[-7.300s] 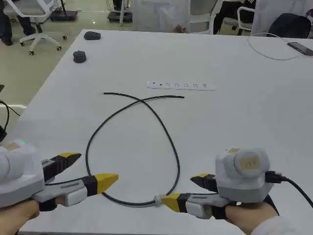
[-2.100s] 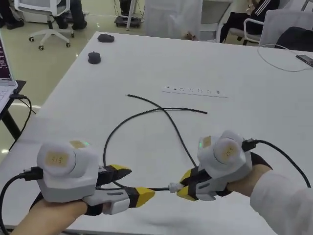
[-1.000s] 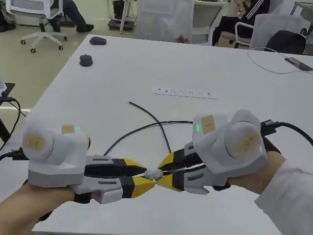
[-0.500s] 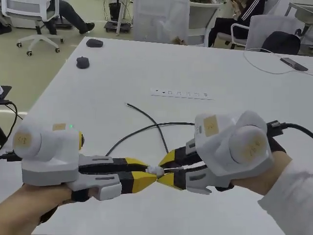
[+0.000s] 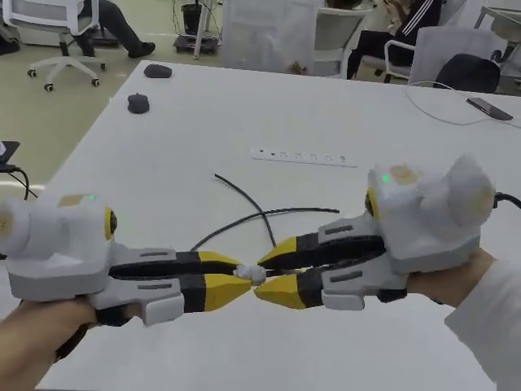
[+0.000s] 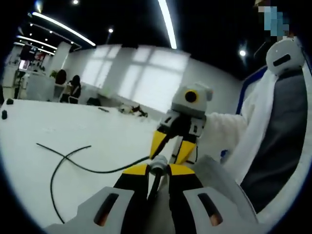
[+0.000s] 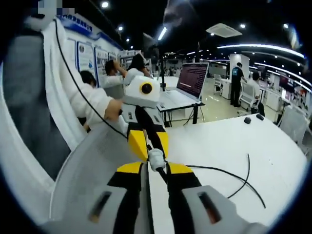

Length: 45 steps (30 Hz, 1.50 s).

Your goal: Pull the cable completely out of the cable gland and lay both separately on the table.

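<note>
So far our left gripper (image 5: 242,274) pinches the small white plastic cable gland (image 5: 247,273), our right gripper (image 5: 260,277) seemingly the thin black cable (image 5: 244,216); pulling apart and laying down remain.

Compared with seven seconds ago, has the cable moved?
Yes. The cable has been dragged toward the person: its far ends now lie farther from the white strip.
</note>
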Tool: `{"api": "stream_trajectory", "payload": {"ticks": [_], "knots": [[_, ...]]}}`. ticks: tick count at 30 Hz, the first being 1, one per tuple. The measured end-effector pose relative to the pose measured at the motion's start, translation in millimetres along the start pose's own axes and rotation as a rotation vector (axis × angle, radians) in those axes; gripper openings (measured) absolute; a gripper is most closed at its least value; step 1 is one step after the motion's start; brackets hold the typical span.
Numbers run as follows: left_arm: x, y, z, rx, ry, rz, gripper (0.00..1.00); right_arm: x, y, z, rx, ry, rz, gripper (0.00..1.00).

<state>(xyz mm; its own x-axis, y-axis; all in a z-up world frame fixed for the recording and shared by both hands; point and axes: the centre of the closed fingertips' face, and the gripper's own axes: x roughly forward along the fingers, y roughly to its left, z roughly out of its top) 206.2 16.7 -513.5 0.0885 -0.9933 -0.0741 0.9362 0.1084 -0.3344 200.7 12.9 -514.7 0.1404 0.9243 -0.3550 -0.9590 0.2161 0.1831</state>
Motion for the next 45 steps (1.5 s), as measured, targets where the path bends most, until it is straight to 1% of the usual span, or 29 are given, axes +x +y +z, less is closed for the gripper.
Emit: {"api": "stream_trajectory", "payload": {"ticks": [1,2,4,5,6,8,11,14,16,17,19,21,24,27,29,30,31,33,34,35,36,39,40,42,45], "knots": [[-0.4,-1.1,2.2,0.024,-0.004,-0.008,0.15,-1.1,0.6,1.8,0.031,-0.022,0.020,0.19],[-1.0,-3.7,4.8,0.051,-0.006,-0.019,0.15,-2.2,1.2,5.1,0.082,-0.059,0.047,0.19],[-0.8,-8.2,9.2,0.081,-0.012,-0.039,0.15,-2.6,0.2,5.8,0.141,-0.088,0.071,0.19],[-0.5,-9.6,10.9,0.086,-0.014,-0.045,0.15,-2.9,-0.5,5.7,0.153,-0.097,0.079,0.19],[-0.1,-11.2,13.3,0.097,-0.020,-0.051,0.15,-2.3,0.0,7.2,0.176,-0.117,0.091,0.18],[1.0,-11.6,14.8,0.102,-0.024,-0.059,0.15,-1.3,2.4,6.5,0.206,-0.123,0.115,0.18],[2.3,-12.9,14.9,0.118,-0.022,-0.069,0.15,0.8,6.2,6.3,0.207,-0.131,0.132,0.18],[3.0,-15.3,15.7,0.137,-0.026,-0.080,0.15,2.1,11.7,6.4,0.231,-0.136,0.162,0.16],[2.9,-16.5,17.8,0.161,-0.034,-0.086,0.15,2.3,15.0,7.9,0.267,-0.147,0.186,0.15],[2.9,-17.8,19.1,0.184,-0.037,-0.089,0.15,1.9,16.2,8.5,0.283,-0.150,0.196,0.14],[2.8,-17.6,21.4,0.214,-0.043,-0.086,0.15,1.3,16.5,10.3,0.298,-0.164,0.202,0.13],[3.0,-17.7,22.3,0.225,-0.046,-0.088,0.15,0.8,17.3,11.5,0.323,-0.172,0.213,0.12],[2.7,-18.2,24.6,0.242,-0.055,-0.092,0.15,-0.5,18.1,13.4,0.346,-0.195,0.221,0.11],[3.0,-19.0,24.2,0.252,-0.056,-0.094,0.15,-1.9,18.5,12.9,0.356,-0.203,0.226,0.12],[3.3,-18.8,23.5,0.260,-0.055,-0.091,0.15,-3.8,17.4,12.8,0.368,-0.219,0.227,0.12],[3.5,-19.2,22.9,0.261,-0.054,-0.093,0.15,-4.9,16.8,14.8,0.385,-0.237,0.228,0.12],[3.7,-19.3,23.0,0.262,-0.055,-0.093,0.15,-5.6,16.4,14.7,0.390,-0.241,0.229,0.12],[4.2,-20.1,22.9,0.264,-0.055,-0.095,0.15,-7.0,17.5,15.8,0.390,-0.246,0.230,0.11],[4.5,-20.9,22.5,0.264,-0.052,-0.097,0.15,-7.9,18.7,15.9,0.388,-0.240,0.228,0.11],[4.6,-20.6,22.3,0.263,-0.052,-0.094,0.15,-8.3,17.9,15.9,0.371,-0.237,0.215,0.11],[4.6,-19.9,22.3,0.256,-0.051,-0.091,0.15,-8.5,17.6,16.2,0.361,-0.235,0.205,0.11],[4.7,-17.2,22.7,0.202,-0.052,-0.089,0.15,-9.4,16.6,16.9,0.370,-0.220,0.198,0.11],[4.7,-16.7,23.2,0.198,-0.054,-0.088,0.15,-9.9,16.3,17.2,0.362,-0.220,0.194,0.10],[4.7,-15.0,24.1,0.196,-0.058,-0.082,0.15,-10.5,14.1,18.2,0.324,-0.225,0.172,0.10],[4.7,-13.6,24.7,0.172,-0.062,-0.082,0.15,-10.6,14.2,18.6,0.292,-0.221,0.159,0.10]]}}
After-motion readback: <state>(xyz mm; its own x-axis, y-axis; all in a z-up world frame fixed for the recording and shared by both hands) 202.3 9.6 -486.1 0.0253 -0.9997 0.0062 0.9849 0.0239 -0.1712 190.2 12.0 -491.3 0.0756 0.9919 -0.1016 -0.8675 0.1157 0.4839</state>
